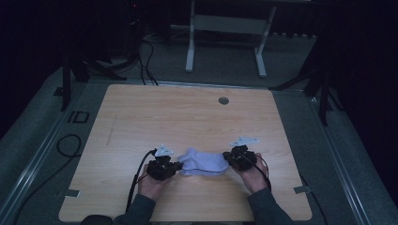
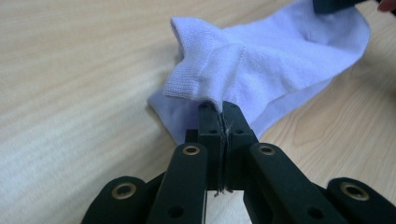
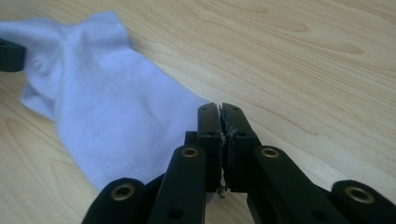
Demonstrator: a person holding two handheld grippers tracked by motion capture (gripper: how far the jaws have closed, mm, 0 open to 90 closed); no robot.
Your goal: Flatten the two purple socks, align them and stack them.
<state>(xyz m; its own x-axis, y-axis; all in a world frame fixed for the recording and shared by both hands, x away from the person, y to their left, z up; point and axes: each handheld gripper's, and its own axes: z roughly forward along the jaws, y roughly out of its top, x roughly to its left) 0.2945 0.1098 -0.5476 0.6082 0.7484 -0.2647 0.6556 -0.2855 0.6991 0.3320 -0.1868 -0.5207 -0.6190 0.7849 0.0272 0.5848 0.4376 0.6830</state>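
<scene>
The pale lilac knitted sock (image 1: 202,162) lies on the light wooden table (image 1: 187,117) near the front edge, long axis running left to right. The left gripper (image 1: 172,167) pinches its left end and the right gripper (image 1: 231,157) its right end, both jaws fully closed on fabric.

A pale sock (image 1: 202,162) is lying on the wooden table (image 1: 187,117). The left gripper (image 1: 174,167) and right gripper (image 1: 228,156) are touching its opposite ends, each sitting in a hand.
</scene>
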